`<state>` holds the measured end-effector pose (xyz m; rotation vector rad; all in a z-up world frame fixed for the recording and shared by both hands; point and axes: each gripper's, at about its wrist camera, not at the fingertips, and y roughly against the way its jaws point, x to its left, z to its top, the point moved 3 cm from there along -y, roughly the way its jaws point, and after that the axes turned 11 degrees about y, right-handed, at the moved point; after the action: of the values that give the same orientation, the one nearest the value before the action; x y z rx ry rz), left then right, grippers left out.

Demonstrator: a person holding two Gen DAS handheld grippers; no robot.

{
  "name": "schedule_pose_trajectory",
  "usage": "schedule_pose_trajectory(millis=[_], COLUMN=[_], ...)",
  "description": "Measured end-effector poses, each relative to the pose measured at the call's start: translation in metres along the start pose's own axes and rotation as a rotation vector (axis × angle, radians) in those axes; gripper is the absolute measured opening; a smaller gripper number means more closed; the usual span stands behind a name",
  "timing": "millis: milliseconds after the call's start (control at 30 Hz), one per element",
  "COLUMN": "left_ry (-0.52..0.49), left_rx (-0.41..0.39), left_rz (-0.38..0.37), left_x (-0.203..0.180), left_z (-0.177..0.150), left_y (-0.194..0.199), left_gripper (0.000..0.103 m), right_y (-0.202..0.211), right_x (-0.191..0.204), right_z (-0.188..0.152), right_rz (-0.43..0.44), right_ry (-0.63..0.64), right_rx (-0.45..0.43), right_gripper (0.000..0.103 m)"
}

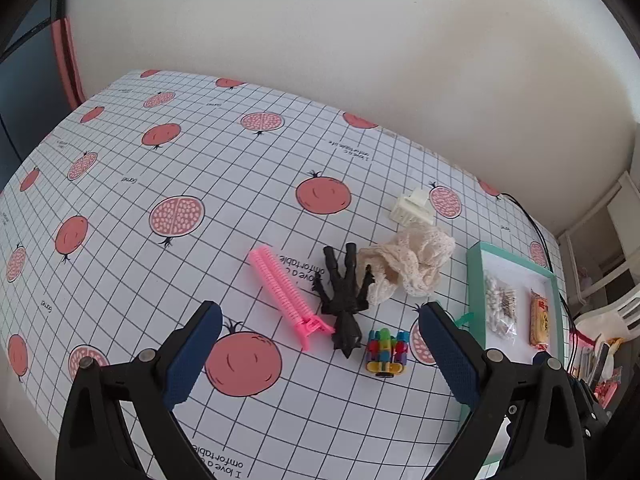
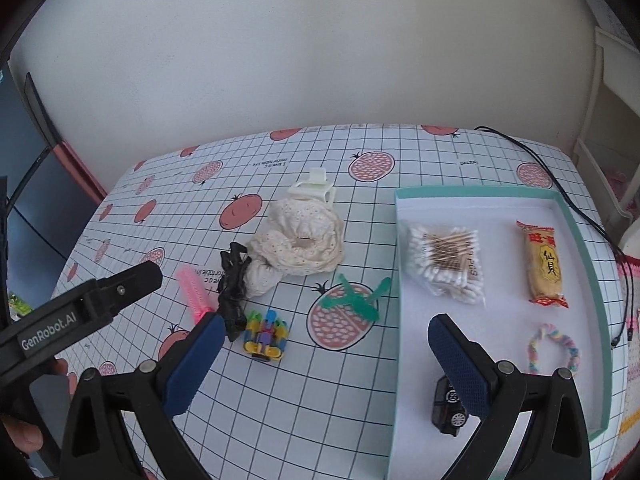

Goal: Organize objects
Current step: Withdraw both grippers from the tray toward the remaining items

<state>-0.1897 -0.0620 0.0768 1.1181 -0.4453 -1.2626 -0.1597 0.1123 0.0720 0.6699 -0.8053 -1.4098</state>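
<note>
A tabletop is covered by a white gridded cloth (image 1: pixel 224 184) printed with red pomegranates, whole and halved, and short lines of dark text. A plain cream wall (image 2: pixel 312 60) is seen directly behind it. A thin black cable (image 2: pixel 560 192) is trailed over the far right corner of the cloth and down its right side. White furniture, possibly shelving (image 2: pixel 612 120), is glimpsed at the right edge, though distortion leaves its form unclear. A dark panel with a pink border (image 1: pixel 64 64) is seen at far left.
</note>
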Motion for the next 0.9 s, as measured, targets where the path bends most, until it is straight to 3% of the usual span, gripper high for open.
schedule_pose_trajectory(millis=[200,467,700,900], left_ry=[0.010,0.048,0.049,0.024], left_rx=[0.007,0.060,0.118,0.158], left_rz=[0.044,0.101,0.121,0.124], left_x=[0.007,0.020,0.027,0.021], left_z=[0.016,0.030,0.034,0.028], left_y=[0.004,-0.022,-0.059,-0.077], left_gripper=[0.099,0.099,0.098,0.092], right_y=[0.000,-0.026,-0.064,-0.089], right_x=[0.013,0.028,0.046,0.048], right_z=[0.017,0.028,0.024,0.013], right_rz=[-0.021,-0.030,-0.027,-0.017], right_ry=[0.018,0.044,0.112,0.120], right_rx=[0.081,0.176,0.262,0.318], right_gripper=[0.103,0.102,0.092,0.086])
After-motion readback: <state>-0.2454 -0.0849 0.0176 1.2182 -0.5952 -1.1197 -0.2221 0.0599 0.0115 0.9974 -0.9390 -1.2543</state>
